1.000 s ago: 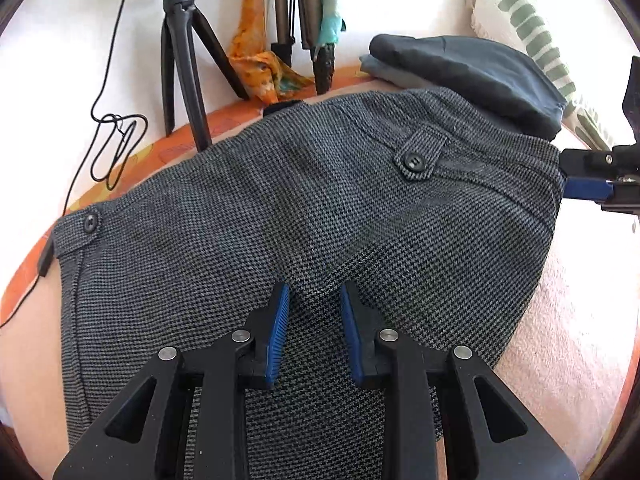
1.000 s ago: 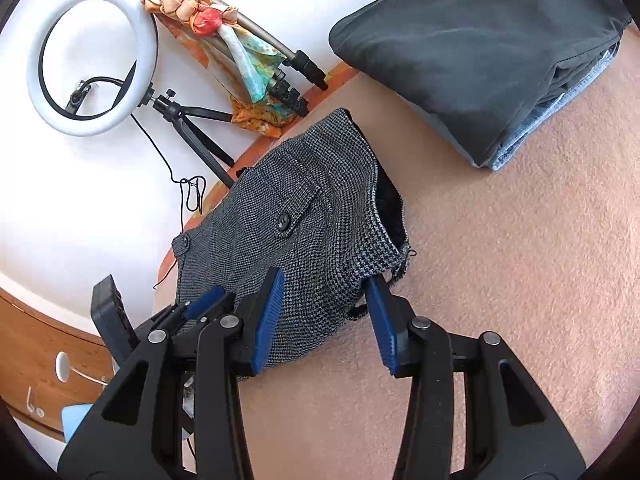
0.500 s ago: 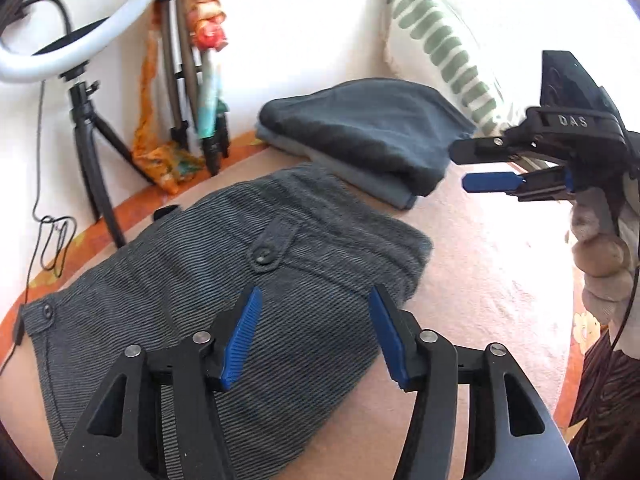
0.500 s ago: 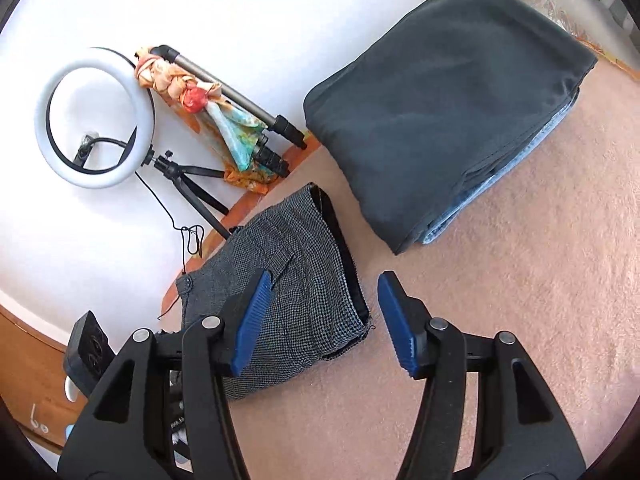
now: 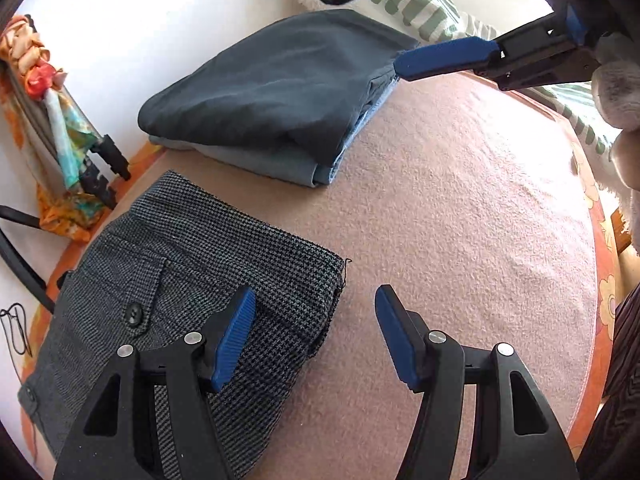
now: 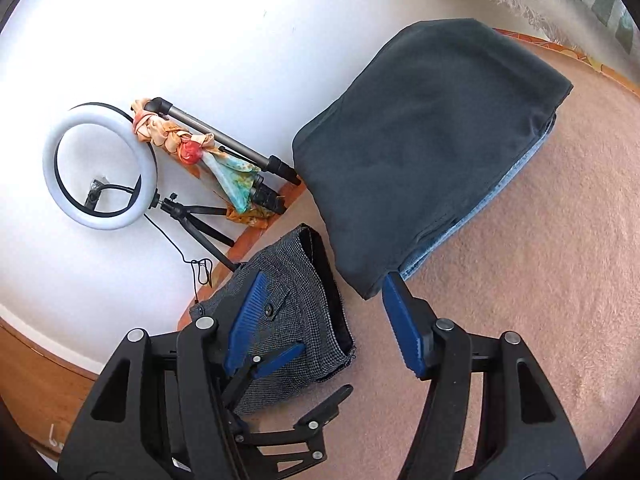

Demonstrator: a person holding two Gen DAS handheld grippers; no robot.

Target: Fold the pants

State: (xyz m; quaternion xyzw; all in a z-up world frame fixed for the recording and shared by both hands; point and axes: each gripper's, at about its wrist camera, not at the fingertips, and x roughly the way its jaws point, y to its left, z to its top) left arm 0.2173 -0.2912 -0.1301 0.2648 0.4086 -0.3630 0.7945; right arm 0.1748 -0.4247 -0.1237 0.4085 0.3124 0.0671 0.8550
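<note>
The grey houndstooth pants (image 5: 168, 280) lie folded into a compact rectangle on the pink carpeted surface (image 5: 460, 220), at lower left in the left wrist view. They also show in the right wrist view (image 6: 296, 320). My left gripper (image 5: 316, 332) is open and empty, raised above the pants' right edge. My right gripper (image 6: 320, 320) is open and empty, held high above the pants and the left gripper (image 6: 304, 372); it also shows at the top right of the left wrist view (image 5: 448, 16).
A stack of folded dark and light blue garments (image 5: 272, 92) lies behind the pants, also in the right wrist view (image 6: 432, 136). A ring light on a tripod (image 6: 100, 168) and a scarf-wrapped stand (image 6: 200, 152) are by the white wall. A striped cushion (image 5: 420, 4) is at the back.
Both grippers have let go of the pants, opened wide and lifted up and away. The pants stay folded on the surface.
</note>
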